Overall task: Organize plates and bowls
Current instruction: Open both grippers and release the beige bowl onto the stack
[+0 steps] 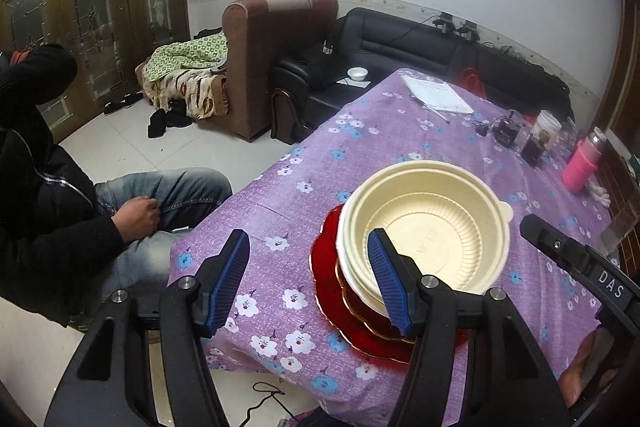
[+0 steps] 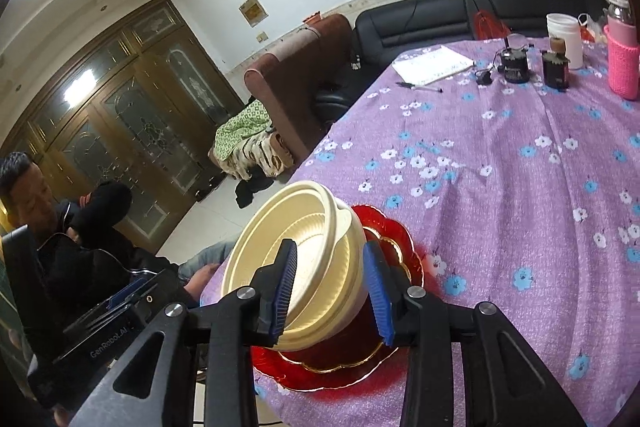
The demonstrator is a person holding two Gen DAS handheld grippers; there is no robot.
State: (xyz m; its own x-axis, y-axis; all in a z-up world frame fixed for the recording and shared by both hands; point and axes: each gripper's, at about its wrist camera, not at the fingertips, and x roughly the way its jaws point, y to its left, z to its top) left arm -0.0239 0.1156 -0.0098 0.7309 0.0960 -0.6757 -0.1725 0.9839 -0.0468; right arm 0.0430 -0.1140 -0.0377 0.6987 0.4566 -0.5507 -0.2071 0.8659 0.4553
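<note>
Cream plastic bowls (image 1: 424, 227) sit nested on the red plates (image 1: 360, 323) near the bench's (image 1: 320, 147) front corner, so the stacking step looks about finished. In the left wrist view the left claw (image 1: 310, 283) stands half open and empty — its right pad overlaps the bowl at five o'clock, contact unclear. In the right wrist view the right claw (image 2: 330, 291) straddles the bowls' wall at six o'clock, jaws loosely apart — apparently not pressing. Next: back both claws clear without tipping the stack.
</note>
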